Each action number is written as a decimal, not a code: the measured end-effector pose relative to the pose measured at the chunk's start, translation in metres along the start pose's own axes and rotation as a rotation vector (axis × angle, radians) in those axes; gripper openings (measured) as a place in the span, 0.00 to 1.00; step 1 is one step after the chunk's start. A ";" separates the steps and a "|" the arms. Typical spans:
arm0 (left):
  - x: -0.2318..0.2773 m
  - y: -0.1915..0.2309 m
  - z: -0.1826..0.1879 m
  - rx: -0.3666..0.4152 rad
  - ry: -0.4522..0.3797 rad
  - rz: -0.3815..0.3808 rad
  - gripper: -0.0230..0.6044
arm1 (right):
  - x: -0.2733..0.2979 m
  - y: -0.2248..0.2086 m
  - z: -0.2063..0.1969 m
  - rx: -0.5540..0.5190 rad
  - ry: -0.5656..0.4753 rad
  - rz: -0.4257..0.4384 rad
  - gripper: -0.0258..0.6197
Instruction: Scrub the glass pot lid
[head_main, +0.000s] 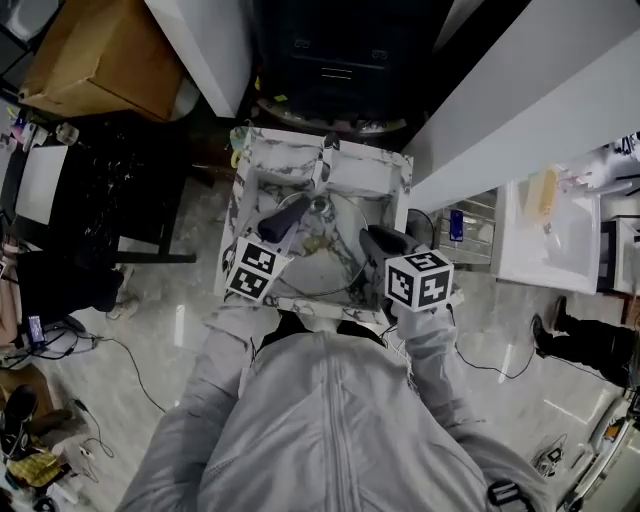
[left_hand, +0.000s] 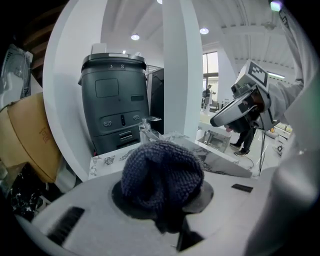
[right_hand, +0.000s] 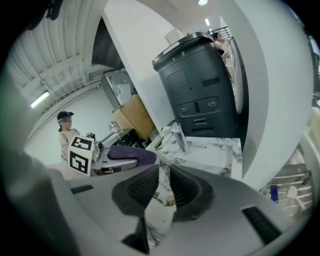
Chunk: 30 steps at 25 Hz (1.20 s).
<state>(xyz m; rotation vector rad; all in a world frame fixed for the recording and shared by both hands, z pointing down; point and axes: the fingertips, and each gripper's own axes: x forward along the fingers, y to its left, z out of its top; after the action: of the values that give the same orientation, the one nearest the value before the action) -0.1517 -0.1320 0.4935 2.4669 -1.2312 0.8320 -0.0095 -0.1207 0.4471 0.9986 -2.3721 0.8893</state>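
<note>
1. The left tool (head_main: 296, 210) reaches into the marble sink (head_main: 372, 176). Its jaws are clamped on a dark knitted scrubber (left_hand: 162, 175), which bulges out over both pads.
2. The glass pot lid (head_main: 340, 228) lies in the basin of the sink, below the faucet (head_main: 322, 165). It sits between the two tools, with the left tool's tip over its left edge.
3. The right tool (head_main: 373, 238) hangs over the lid's right edge. Its jaws stand a narrow gap apart with nothing between them, and only the marble shows through the gap.
4. The person's grey sleeves (head_main: 430, 350) run down to both tools.
</note>
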 end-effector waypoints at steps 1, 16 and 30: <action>0.006 0.002 -0.004 0.000 0.004 -0.002 0.18 | -0.001 0.000 0.002 0.017 -0.018 -0.009 0.12; 0.060 0.031 -0.040 0.021 0.111 0.046 0.18 | -0.013 -0.003 -0.018 0.170 -0.139 -0.078 0.12; 0.132 0.020 -0.071 0.095 0.199 0.045 0.18 | -0.025 -0.027 -0.045 0.007 -0.074 -0.235 0.10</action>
<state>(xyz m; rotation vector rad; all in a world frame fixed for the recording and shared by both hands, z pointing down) -0.1317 -0.1964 0.6288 2.3660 -1.2060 1.1423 0.0331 -0.0923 0.4752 1.3015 -2.2510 0.7855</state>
